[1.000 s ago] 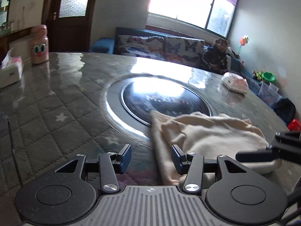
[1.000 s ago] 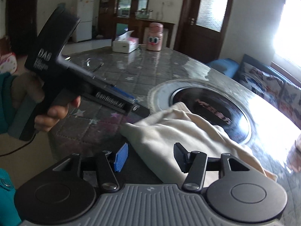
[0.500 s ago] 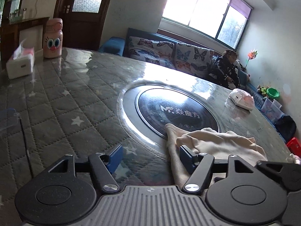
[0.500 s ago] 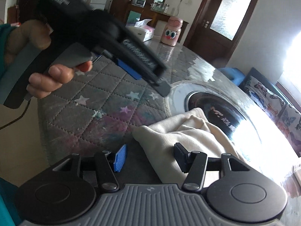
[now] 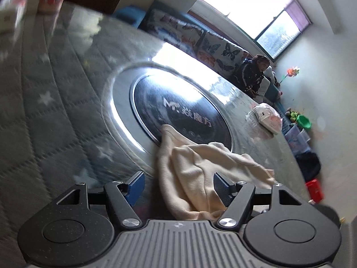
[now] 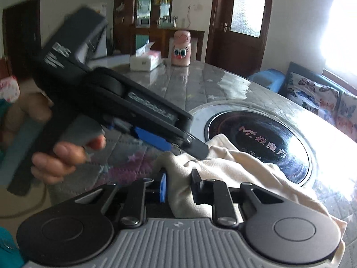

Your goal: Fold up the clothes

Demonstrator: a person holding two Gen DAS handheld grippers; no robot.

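Right hand-held gripper has closed on cream garment; left hand-held gripper tilted, wide.

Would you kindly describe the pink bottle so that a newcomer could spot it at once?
Start from the round quilted grey table with the black glass disc at its centre. At its far edge, before the dark wooden door, stands the pink bottle, right of a white tissue box. It alone has cartoon eyes and a red mouth.
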